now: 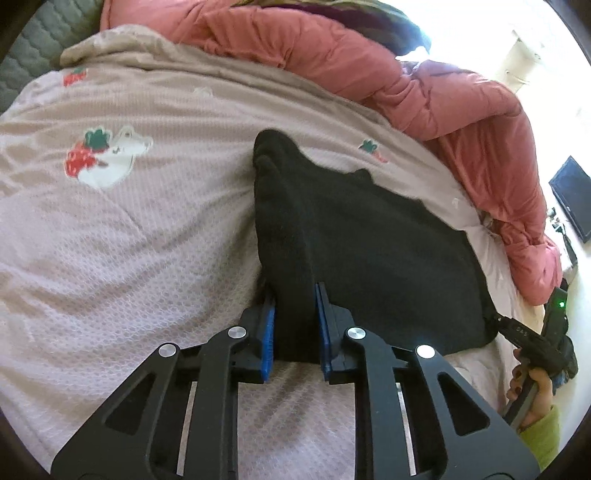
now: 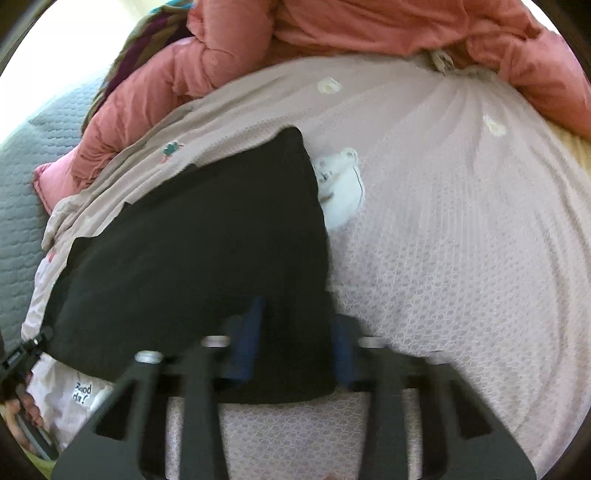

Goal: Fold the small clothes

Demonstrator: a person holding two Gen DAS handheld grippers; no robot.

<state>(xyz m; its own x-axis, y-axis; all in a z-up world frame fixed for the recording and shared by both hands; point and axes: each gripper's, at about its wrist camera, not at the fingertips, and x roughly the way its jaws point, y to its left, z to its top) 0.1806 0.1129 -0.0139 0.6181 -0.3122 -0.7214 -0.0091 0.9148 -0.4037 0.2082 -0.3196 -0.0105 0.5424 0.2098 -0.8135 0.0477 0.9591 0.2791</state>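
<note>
A small black garment [image 1: 369, 258] lies on the pink patterned bedsheet [image 1: 129, 240]. My left gripper [image 1: 295, 295] is shut on the garment's near left edge, with the cloth bunched between its blue pads [image 1: 267, 325]. My right gripper [image 2: 297, 317] is shut on the near right corner of the same garment [image 2: 203, 240]; this view is blurred by motion. The right gripper also shows at the garment's right corner in the left wrist view [image 1: 495, 317], held by a hand. The left gripper shows at the left edge of the right wrist view [image 2: 22, 354].
A bunched coral-pink quilt [image 1: 424, 85] lies along the far side of the bed, also in the right wrist view [image 2: 369, 29]. A grey quilted cover [image 2: 18, 184] is at the left. A dark screen [image 1: 572, 195] stands at the far right.
</note>
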